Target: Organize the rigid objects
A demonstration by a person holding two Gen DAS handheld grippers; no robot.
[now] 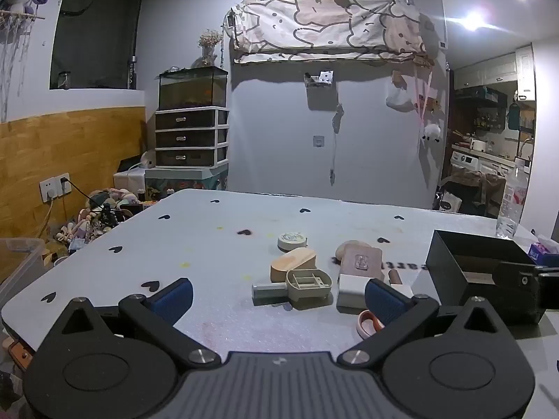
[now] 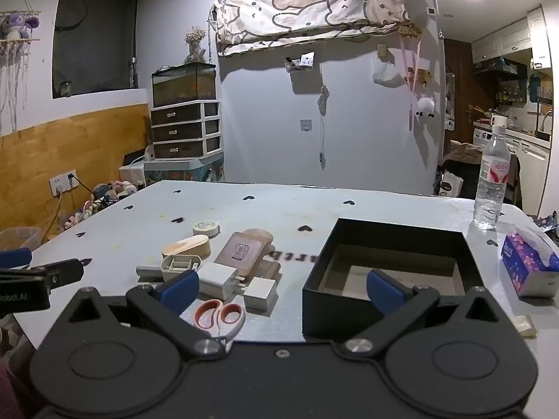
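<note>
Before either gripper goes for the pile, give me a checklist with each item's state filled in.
1. Left gripper open and empty: ok, fingers wide apart with nothing between them.
2. Right gripper open and empty: ok.
3. Black box ready to receive: ok, it sits open-topped right of the pile and the visible part of its floor is bare.
4. Items separable: not ok, the white block, brown tile and beige tray touch or overlap.
5. Scissors reachable: ok, lying flat at the near edge, apart from the pile.
6. Water bottle clear of the path: ok, upright at the far right, beyond the box.
</note>
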